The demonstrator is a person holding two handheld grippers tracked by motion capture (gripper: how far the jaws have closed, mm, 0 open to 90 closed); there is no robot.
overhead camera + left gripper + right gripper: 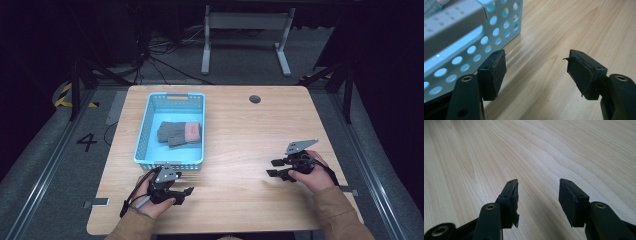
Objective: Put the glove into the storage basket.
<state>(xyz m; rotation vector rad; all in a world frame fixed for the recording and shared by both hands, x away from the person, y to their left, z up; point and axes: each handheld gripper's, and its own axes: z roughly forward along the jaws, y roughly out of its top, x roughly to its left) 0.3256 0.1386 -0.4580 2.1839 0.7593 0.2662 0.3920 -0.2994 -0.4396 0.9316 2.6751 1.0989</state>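
A light blue perforated basket point(143, 135) stands on the left half of the wooden table point(240, 130), with a grey glove with a pink cuff band point(180, 133) lying inside it. My left gripper point(184, 195) rests low at the table's front, just in front of the basket's near wall point(469, 37). Its jaws stand wide apart over bare wood, with nothing between them point(536, 72). My right gripper point(274, 168) sits at the right side of the table, jaws pointing left. They are open and empty above the wood point(537, 195).
A round cable hole point(255, 99) lies near the table's far edge. Beyond the table stand a white metal frame point(245, 30) and loose cables on the floor. A "4" is marked on the floor at the left point(87, 141).
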